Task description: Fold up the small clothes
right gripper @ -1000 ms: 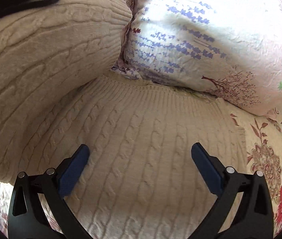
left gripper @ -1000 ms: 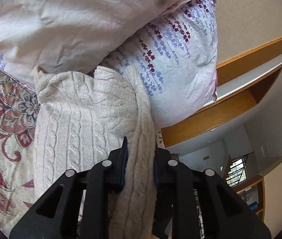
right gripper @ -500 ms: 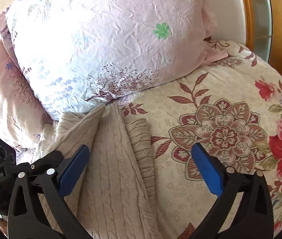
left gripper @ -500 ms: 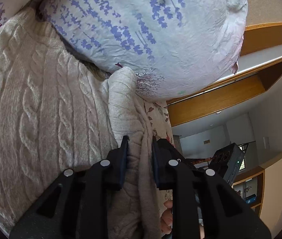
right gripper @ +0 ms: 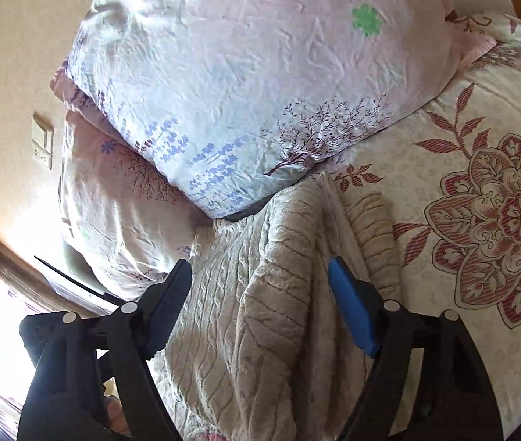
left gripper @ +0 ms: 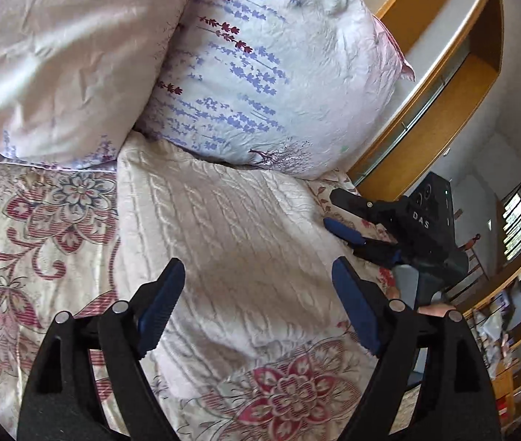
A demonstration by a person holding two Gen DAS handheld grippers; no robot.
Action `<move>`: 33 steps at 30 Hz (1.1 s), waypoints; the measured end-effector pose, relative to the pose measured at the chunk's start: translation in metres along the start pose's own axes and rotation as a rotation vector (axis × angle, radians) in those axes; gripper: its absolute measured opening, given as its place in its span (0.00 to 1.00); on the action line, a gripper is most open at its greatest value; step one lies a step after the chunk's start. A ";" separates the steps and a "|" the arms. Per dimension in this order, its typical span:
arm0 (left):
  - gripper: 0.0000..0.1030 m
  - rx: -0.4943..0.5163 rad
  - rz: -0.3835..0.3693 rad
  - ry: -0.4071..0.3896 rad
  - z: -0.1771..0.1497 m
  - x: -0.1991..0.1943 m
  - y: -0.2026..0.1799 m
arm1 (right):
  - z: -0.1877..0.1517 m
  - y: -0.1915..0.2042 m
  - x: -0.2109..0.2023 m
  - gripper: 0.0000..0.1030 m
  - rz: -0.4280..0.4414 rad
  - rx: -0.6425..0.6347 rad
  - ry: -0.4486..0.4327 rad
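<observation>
A cream cable-knit sweater (left gripper: 231, 242) lies folded on the floral bedspread (left gripper: 32, 242), its far edge against the pillows. My left gripper (left gripper: 260, 305) is open and empty just above its near part. The right gripper (left gripper: 337, 213) shows at the sweater's right edge in the left wrist view, its jaws apart. In the right wrist view the sweater (right gripper: 260, 312) lies in folds under my right gripper (right gripper: 260, 297), which is open and empty, with a ribbed cuff (right gripper: 370, 228) on the right.
Two floral pillows (left gripper: 260, 66) (left gripper: 58, 55) are stacked at the head of the bed, touching the sweater. A wooden headboard shelf (left gripper: 444, 84) runs behind on the right. A wall switch (right gripper: 41, 143) is on the left wall.
My left gripper has let go of the sweater fold and opened wide, drawing back above it. The sweater now lies flat. My right gripper has swung toward the sweater's right edge.
</observation>
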State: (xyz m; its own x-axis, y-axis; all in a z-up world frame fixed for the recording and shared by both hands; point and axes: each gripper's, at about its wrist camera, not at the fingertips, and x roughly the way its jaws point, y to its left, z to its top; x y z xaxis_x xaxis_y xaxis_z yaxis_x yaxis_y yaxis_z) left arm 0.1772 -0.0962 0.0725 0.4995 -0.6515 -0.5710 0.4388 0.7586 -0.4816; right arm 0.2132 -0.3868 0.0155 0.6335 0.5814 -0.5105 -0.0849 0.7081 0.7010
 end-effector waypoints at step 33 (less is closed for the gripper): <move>0.91 0.234 0.210 0.152 -0.040 0.033 0.011 | -0.008 0.061 -0.028 0.18 -0.197 -0.312 -0.223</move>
State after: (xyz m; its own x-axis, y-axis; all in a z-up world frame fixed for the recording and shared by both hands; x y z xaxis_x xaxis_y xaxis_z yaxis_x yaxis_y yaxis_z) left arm 0.1686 -0.1093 0.0217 0.4881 -0.4594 -0.7421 0.5064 0.8416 -0.1879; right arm 0.1840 -0.3569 0.0688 0.8087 0.3463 -0.4755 -0.1523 0.9041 0.3993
